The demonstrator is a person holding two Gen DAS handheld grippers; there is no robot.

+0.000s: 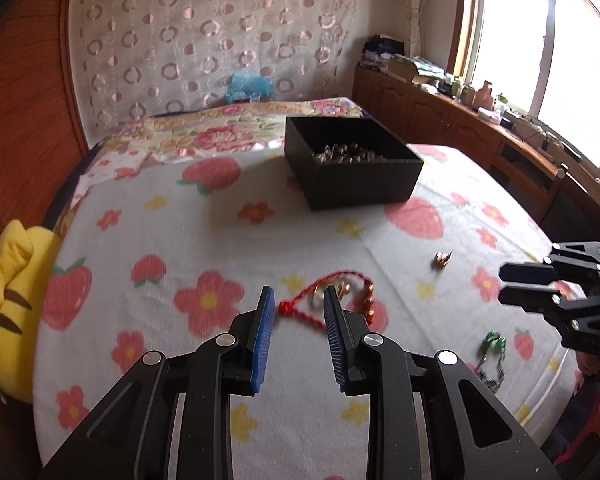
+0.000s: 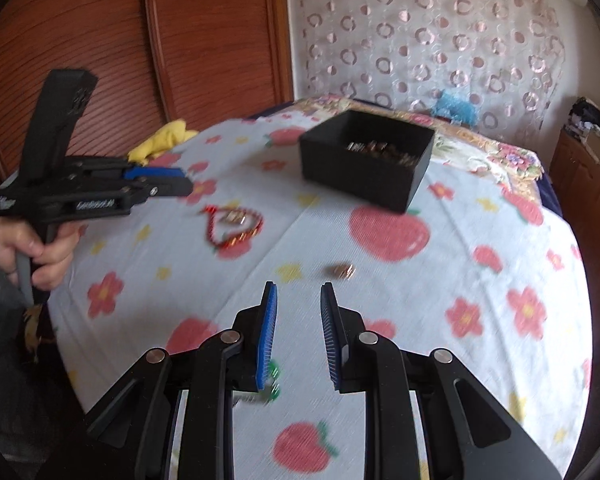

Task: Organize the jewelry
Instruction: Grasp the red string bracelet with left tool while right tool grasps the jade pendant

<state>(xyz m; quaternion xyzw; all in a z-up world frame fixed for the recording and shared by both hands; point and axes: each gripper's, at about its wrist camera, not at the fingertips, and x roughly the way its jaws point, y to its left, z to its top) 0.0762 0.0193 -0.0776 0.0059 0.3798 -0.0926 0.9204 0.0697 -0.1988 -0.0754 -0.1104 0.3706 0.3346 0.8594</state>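
Observation:
A red cord bracelet (image 1: 300, 304) with gold rings lies on the flowered bedsheet, just beyond my left gripper (image 1: 299, 294), whose blue pads stand apart with nothing between them. The right wrist view shows the same bracelet (image 2: 234, 226) below the left gripper (image 2: 186, 180). A small gold piece (image 2: 342, 270) lies just ahead and right of my right gripper (image 2: 299, 288), which is open and holds nothing. It also shows as the gold piece (image 1: 443, 259) left of the right gripper (image 1: 502, 284). A green chain (image 1: 492, 356) lies near the bed's edge. The black box (image 1: 352, 160) holds several beads.
A yellow plush toy (image 1: 12, 304) sits at the bed's left edge by a wooden wardrobe (image 2: 100, 40). A patterned curtain (image 1: 212, 40) hangs behind the bed. A cluttered wooden cabinet (image 1: 460, 120) runs under the window. A person's hand (image 2: 40, 248) grips the left tool's handle.

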